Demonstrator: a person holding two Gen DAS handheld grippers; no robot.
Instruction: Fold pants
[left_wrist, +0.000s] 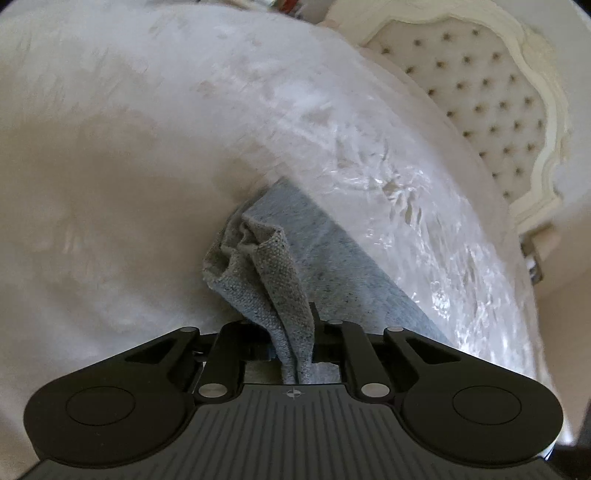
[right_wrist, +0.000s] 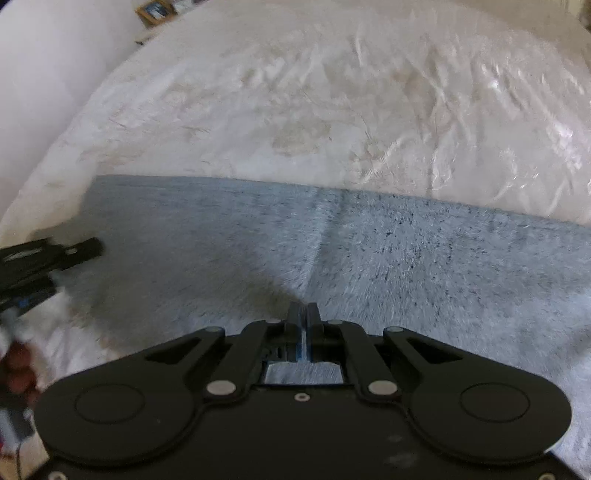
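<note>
wrist views close, sharing pants

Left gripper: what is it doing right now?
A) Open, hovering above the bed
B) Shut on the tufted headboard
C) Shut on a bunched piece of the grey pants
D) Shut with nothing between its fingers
C: in the left wrist view the left gripper is closed with a bunched fold of the grey pants pinched between its fingers, above the white bed cover.

Open bedspread beyond pants; headboard alongside.
</note>
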